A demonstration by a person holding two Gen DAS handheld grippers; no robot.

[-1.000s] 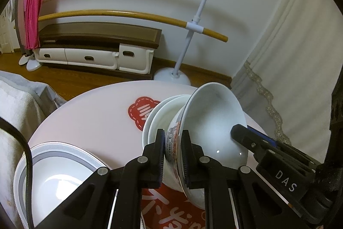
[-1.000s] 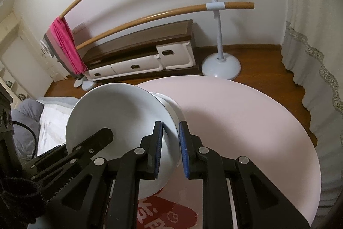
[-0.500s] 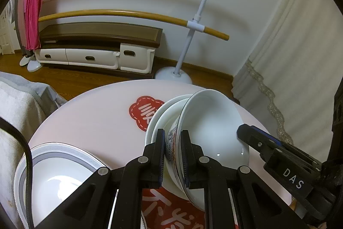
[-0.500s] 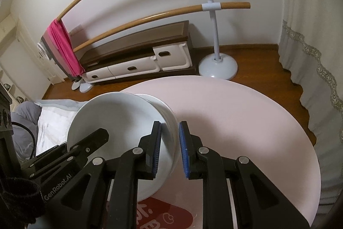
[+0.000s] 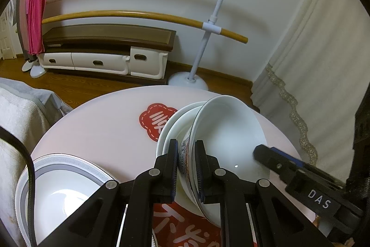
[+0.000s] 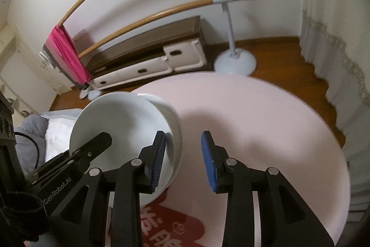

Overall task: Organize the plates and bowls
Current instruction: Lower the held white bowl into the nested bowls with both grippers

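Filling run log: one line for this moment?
left gripper: shut on bowl rim | right gripper: open beside bowl | bowl tilted over stacked bowls

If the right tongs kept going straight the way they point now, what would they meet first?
Most likely the bare pink table top: the gap of the open right tongs looks out over it. Their left finger sits right by the rim of the outer white bowl and might graze it; depth is unclear.

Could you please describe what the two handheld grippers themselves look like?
Both are matte black plastic with silver screws. The left gripper and the right gripper carry ribbed blue pads on their jaws. White lettering reads DAS and GenRobot.AI, and a black cable trails.
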